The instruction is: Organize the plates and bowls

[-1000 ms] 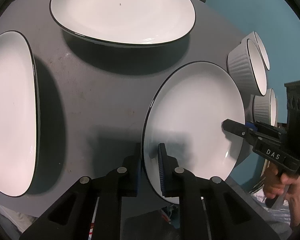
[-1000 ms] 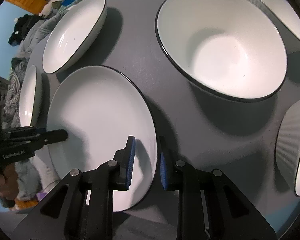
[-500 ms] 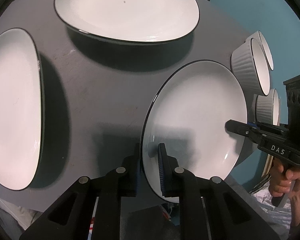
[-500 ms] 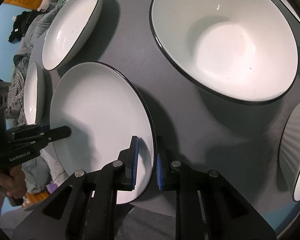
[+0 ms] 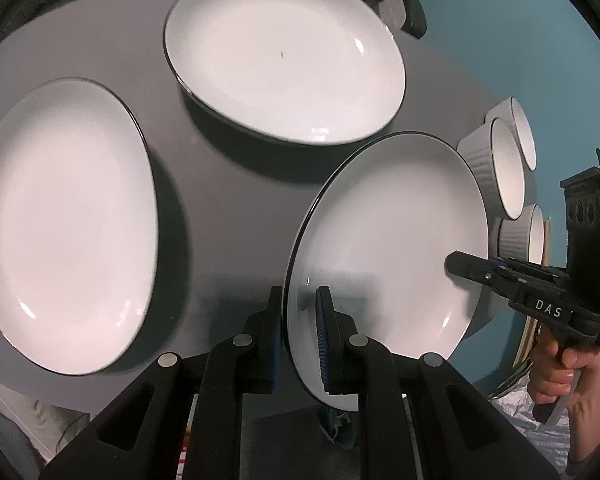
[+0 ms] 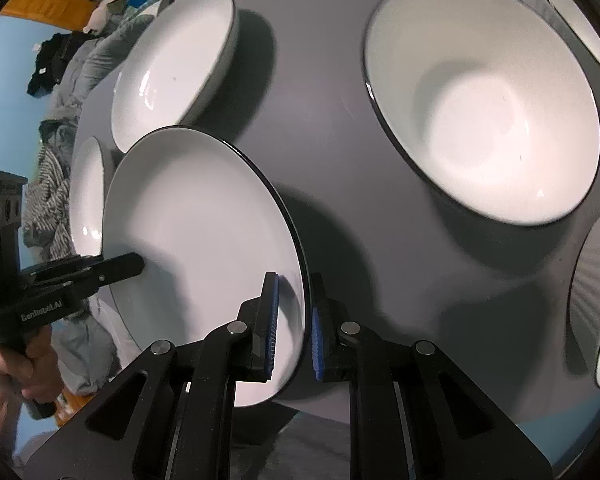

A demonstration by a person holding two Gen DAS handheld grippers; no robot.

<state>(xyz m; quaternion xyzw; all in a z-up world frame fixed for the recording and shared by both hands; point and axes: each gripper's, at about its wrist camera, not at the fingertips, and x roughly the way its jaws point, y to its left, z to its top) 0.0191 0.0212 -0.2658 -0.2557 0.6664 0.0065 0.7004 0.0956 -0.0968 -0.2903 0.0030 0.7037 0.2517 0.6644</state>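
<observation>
A white plate with a thin black rim is held between both grippers, lifted and tilted above the grey table. My left gripper is shut on its near rim. My right gripper is shut on the opposite rim of the same plate. The right gripper also shows in the left wrist view, and the left gripper in the right wrist view. Two more black-rimmed plates lie on the table, one far and one to the left.
A large deep white bowl stands on the table right of the held plate. Ribbed white bowls stand at the table's right edge, one also in the right wrist view. Clothes lie beyond the table.
Both grippers have raised the plate off the table and tilted it more. The other plates have shifted in view as the grippers moved.
</observation>
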